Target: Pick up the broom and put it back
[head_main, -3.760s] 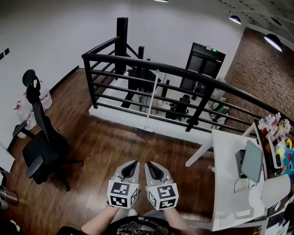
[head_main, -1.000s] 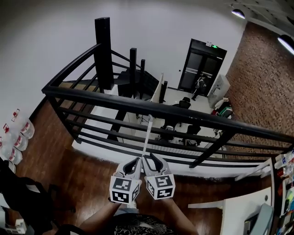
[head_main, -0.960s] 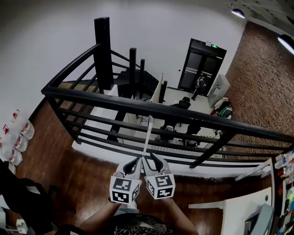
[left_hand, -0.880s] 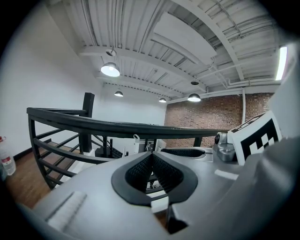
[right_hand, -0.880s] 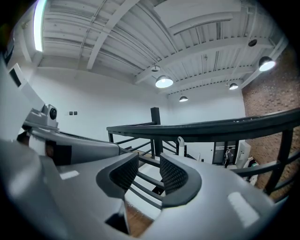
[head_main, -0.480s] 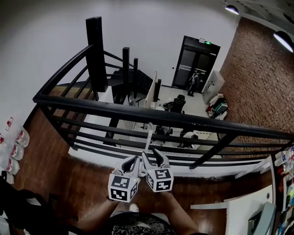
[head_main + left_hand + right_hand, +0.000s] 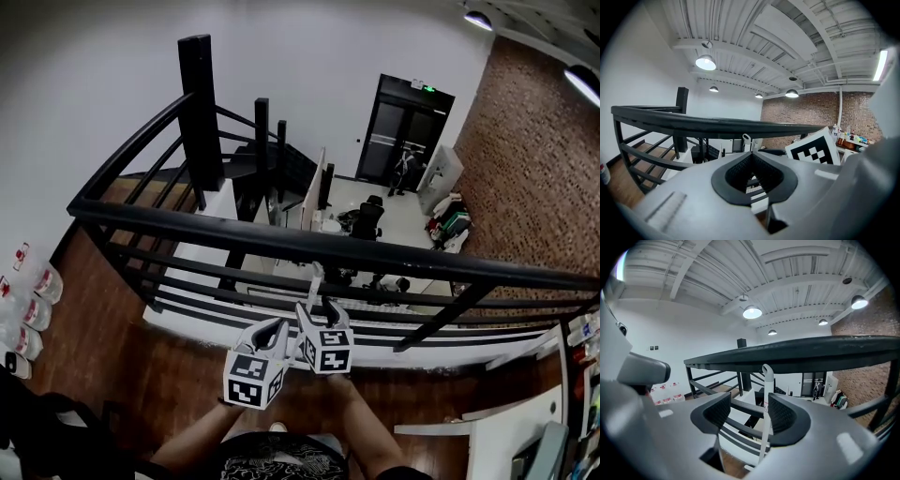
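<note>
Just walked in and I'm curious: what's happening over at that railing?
A person holds a two-jaw gripper in each hand at the black metal railing. A white broom handle stands upright against it. The right gripper is at the handle's upper end with its jaws opening; the handle stands between them, not clamped. The left gripper, beside it, is shut and empty.

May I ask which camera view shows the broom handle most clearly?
The right gripper view: the broom handle stands nearly upright between the right gripper's opening jaws, looped top and shaft in plain sight. The head view shows only a short tip above the grippers; the left gripper view only its top, beyond the shut left gripper.
</note>
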{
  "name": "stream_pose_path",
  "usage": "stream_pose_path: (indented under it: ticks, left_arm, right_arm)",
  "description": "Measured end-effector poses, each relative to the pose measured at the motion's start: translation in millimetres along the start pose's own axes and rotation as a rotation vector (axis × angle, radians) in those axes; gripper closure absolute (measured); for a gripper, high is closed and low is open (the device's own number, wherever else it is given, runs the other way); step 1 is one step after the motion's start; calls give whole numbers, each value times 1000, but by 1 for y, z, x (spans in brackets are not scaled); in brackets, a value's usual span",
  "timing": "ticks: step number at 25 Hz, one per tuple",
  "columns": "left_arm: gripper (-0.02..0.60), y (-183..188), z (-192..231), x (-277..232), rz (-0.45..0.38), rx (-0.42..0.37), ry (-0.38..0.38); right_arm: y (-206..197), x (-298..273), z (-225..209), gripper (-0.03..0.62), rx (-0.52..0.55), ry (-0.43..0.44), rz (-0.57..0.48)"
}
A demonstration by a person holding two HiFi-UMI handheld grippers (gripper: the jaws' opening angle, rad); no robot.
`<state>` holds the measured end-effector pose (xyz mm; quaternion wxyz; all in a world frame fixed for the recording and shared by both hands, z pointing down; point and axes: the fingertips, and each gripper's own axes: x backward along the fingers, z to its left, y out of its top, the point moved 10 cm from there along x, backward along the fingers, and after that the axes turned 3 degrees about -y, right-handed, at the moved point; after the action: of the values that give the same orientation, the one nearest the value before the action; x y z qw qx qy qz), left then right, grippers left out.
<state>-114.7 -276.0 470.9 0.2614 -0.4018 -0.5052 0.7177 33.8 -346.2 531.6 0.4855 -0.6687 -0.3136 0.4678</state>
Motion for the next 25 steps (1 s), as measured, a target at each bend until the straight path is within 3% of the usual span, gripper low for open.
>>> stream_pose_path:
  ticks: [10, 21, 25]
  left_arm:
    - [577, -4, 19, -10, 38, -24, 3]
    - [577, -14, 33, -7, 75, 15, 20]
    - [577, -14, 37, -1, 73, 25, 39]
  right_arm:
    - [-16, -56, -25, 373, -62, -70, 58]
    - [-21, -95, -37, 375, -21, -97, 116]
    - [-23, -103, -39, 455, 23, -132, 123]
